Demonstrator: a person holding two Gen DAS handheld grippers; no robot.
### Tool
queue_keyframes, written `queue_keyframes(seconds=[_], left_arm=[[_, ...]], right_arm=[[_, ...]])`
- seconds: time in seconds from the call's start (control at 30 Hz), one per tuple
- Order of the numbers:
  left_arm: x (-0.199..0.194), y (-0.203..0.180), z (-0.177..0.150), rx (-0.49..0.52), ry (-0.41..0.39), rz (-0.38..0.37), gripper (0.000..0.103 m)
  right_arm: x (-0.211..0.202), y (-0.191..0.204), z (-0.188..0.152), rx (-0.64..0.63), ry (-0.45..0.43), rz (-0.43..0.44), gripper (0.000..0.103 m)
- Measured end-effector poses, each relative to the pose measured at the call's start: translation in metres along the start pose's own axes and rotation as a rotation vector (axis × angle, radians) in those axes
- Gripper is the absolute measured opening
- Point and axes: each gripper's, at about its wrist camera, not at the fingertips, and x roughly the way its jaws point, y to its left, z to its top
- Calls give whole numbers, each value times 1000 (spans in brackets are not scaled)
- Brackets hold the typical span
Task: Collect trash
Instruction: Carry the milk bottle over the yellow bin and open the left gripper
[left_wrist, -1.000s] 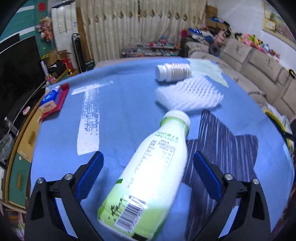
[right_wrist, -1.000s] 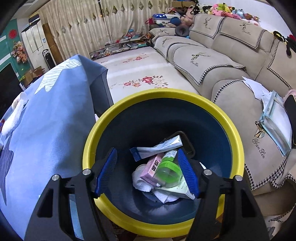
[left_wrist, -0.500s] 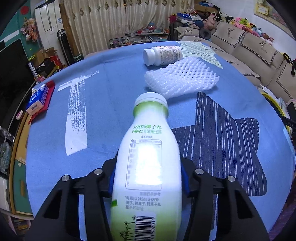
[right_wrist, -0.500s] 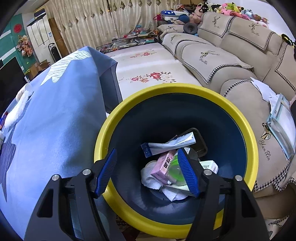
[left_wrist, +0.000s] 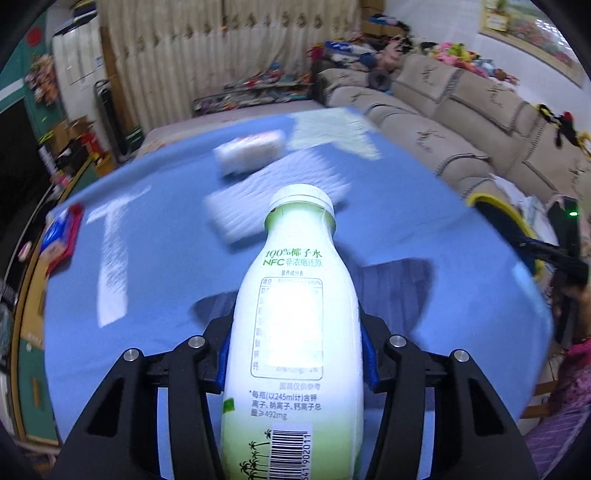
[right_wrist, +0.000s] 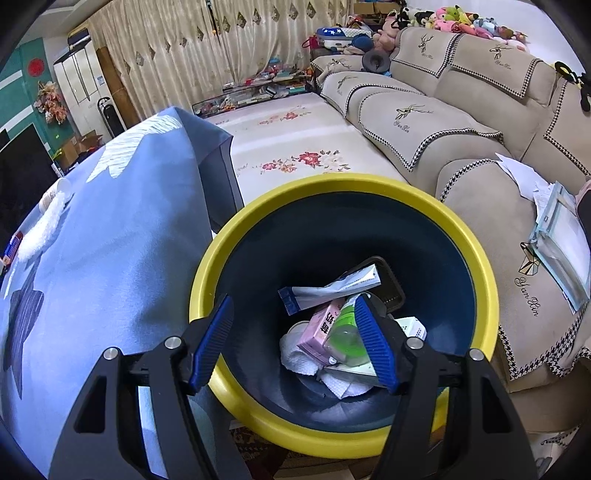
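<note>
One bottle (left_wrist: 295, 332) is being gripped by the left gripper (left_wrist: 295, 354); the right gripper (right_wrist: 295, 343), fingers apart and empty, is hovering over the bin (right_wrist: 476, 254). Next, the bottle probably needs carrying there.

- The left wrist view looks forward and down along its tongs (left_wrist: 295, 354), close over the blue-clothed worktop (left_wrist: 155, 258), facing the curtains (left_wrist: 229, 55) and the sofa (left_wrist: 461, 110) at right.
- The right wrist view looks steeply down along its tongs (right_wrist: 295, 343) into the yellow-rimmed bin (right_wrist: 491, 295), close above it.
- Both views share the worktop, curtains, sofa and bin rim, which sits at the left view's right edge.
</note>
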Motion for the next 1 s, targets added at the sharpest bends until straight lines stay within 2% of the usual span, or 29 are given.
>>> queue_keyframes(seconds=[0.27,0.4,0.6,0.8,1.0], left_arm=[[3,-103,46,140,-26,-177,51],[16,-165,70,235,-10,-267,51],[46,-248,97,330,32,-356,51],[99,-317,123,367,115,-411,51],[149,-355,129,356,179,-415,51]], right_arm=[[-12,-27,-8,52,-16,-4,65],[-20,-48,-12,90,-31,-21,65],[-41,-87,-19,157,-73,-67,65],[-55,-114,-27,205,-95,-90,65],[-59,-129,-33,236,-100,-94,65]])
